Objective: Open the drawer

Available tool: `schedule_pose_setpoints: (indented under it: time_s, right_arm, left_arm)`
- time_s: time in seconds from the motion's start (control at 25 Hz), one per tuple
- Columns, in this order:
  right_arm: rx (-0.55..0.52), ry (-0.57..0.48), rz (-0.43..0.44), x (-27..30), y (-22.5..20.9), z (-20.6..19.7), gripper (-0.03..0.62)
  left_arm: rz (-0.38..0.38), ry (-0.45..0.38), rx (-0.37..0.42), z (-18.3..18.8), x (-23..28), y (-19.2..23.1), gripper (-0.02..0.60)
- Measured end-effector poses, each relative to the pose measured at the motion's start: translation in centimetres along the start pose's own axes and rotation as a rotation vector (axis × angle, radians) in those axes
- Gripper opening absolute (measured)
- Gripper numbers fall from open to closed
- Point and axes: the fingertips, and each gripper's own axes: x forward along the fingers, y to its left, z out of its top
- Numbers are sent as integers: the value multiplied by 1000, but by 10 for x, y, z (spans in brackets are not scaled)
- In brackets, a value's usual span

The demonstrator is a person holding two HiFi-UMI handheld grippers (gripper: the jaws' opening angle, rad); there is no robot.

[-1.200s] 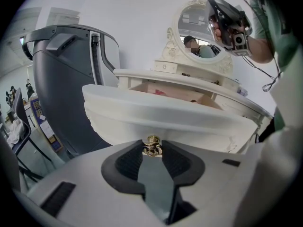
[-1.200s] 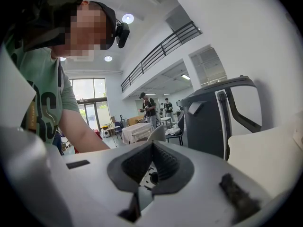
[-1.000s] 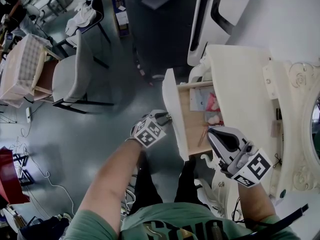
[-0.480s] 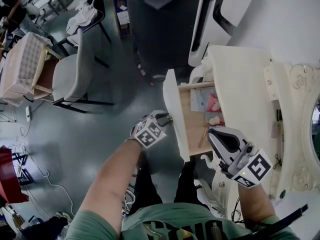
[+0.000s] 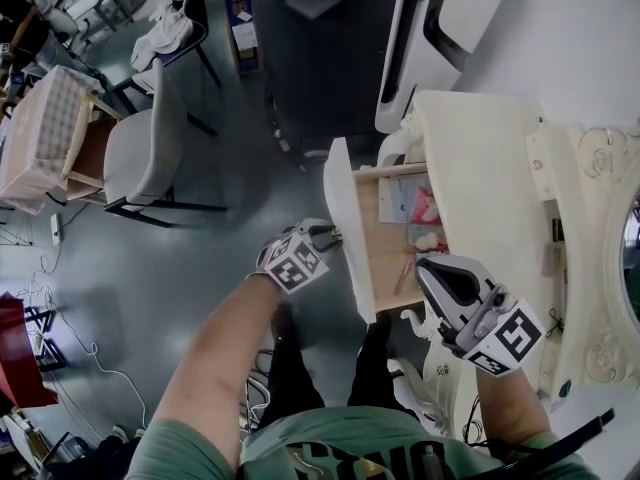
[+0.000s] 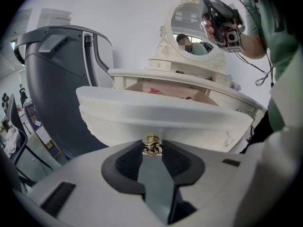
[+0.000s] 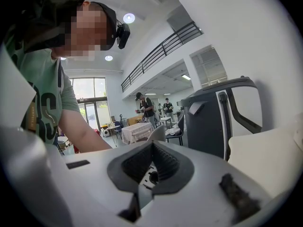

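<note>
1. The drawer [image 6: 161,117] has a smooth cream-painted front with a soft sheen; inside it is bare pale wood.
2. Its knob [image 6: 152,144] is shiny brass-coloured metal.
3. The left hand-held gripper [image 6: 152,151] is matt grey plastic, with ribbed black pads [image 6: 128,163].
4. The floor [image 5: 200,268] is glossy grey.

Drawer [image 5: 342,208] juts left from dressing table [image 5: 480,168] at centre right, left gripper [image 5: 328,234] at its knob [image 6: 152,144], right gripper [image 5: 428,266] lower right, chair [image 5: 140,148] upper left.
</note>
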Motion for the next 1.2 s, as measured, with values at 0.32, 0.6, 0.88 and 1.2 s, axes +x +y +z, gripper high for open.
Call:
schedule_pose_setpoints:
  time_s: [0.32,0.6,0.88,1.2]
  right_arm:
    - [-3,-1,-2,-2,-1,2,11]
    - [4,4,-4,-1,5,4,11]
    - [67,-25,-35,-6,3,20,11]
    - [72,-47,-99,-18,-2,60,11]
  left_arm:
    - [2,-1,-22,-1,1,-1,133]
    - [8,-3,-80,0,-5,0,151]
    - [16,-56,-118,14,-47,-3,184]
    - [-35,-192,-217,46,-133,-27,184]
